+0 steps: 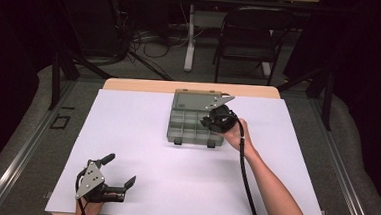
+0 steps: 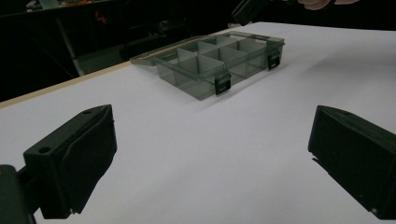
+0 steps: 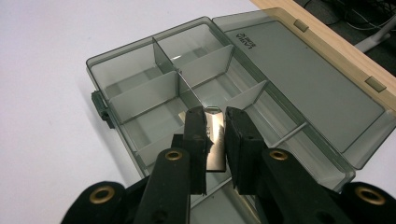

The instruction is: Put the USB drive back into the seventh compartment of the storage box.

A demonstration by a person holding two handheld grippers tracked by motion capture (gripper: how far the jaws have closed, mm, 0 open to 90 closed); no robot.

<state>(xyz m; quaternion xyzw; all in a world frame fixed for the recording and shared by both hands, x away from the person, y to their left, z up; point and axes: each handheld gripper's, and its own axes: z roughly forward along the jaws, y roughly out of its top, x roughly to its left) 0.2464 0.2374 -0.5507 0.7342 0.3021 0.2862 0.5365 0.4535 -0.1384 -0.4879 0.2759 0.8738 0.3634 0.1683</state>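
Bare white table sheet [image 1: 151, 150] from 6 to 9 o'clock; smoky translucent plastic compartment box [image 1: 190, 125] with upright dividers and flat-open lid blocks 12 o'clock.

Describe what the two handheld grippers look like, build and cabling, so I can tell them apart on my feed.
Both match: the left gripper and right gripper are black two-jaw tools, each topped by a grey three-cornered plate and trailing a black cable. The jaws are blocky black pads; brass-coloured rivets dot the right one's linkage. No sleeves cover the forearms in the high view.
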